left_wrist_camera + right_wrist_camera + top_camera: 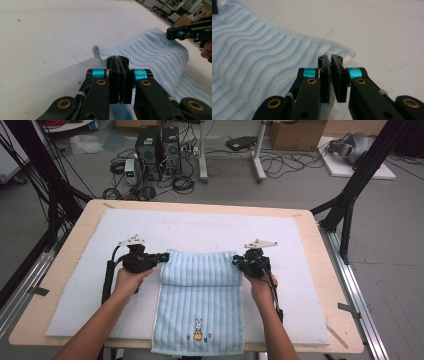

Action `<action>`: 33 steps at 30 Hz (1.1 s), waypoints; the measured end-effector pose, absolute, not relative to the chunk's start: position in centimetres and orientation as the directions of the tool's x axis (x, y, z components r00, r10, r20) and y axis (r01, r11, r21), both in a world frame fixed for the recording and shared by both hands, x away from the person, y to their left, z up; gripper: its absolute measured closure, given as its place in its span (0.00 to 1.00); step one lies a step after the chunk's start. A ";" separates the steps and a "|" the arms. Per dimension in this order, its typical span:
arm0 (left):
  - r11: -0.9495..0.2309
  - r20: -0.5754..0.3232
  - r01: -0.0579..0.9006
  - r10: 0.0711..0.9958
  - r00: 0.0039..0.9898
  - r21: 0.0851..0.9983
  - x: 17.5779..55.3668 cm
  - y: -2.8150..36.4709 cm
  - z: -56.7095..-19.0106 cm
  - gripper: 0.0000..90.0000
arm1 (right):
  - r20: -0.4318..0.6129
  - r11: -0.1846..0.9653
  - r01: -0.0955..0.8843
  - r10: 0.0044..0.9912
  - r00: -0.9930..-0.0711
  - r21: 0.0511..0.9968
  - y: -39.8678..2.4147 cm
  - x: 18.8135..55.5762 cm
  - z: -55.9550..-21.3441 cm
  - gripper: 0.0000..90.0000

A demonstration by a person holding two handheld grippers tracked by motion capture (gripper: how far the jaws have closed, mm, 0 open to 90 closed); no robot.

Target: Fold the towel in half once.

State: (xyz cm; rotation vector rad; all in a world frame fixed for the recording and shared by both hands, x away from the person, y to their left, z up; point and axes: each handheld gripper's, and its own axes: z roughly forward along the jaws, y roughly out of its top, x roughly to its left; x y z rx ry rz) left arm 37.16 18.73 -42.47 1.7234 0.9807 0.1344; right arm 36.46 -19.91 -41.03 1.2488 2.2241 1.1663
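Observation:
A light blue striped towel point(200, 305) point(155, 55) point(262, 57) with a small rabbit print point(198, 329) lies on the white mat point(200, 227). Its far end bulges up in a soft fold. My left gripper point(165, 256) point(117, 60) is at that fold's left end, jaws pressed together with towel cloth between them. My right gripper point(235, 261) point(330, 58) is at the fold's right corner, its jaws closed on the towel's edge. In the left gripper view the right gripper point(175, 33) shows at the fold's far end.
The mat covers most of a wooden table point(320, 250). The towel's near end hangs over the front edge. On the floor beyond are computer towers point(157, 145), cables and a cardboard box point(297, 134). Black frame poles point(350, 195) stand at both sides.

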 end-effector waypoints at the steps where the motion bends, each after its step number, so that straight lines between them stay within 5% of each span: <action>1: -0.054 -0.380 0.545 0.658 0.649 0.837 36.8 18.9 -42.5 0.97 | 0.095 0.281 0.543 0.821 -0.563 0.791 -20.0 36.1 -41.0 0.95; 13: -0.119 -0.352 0.535 0.631 0.692 0.837 32.6 19.8 -43.2 0.97 | 0.137 0.289 0.536 0.773 -0.620 0.793 -21.5 30.2 -41.9 0.95; 33: -0.208 -0.346 0.567 0.611 0.711 0.797 28.7 19.7 -45.0 0.92 | 0.144 0.387 0.601 0.747 -0.649 0.700 -21.1 27.0 -43.1 0.91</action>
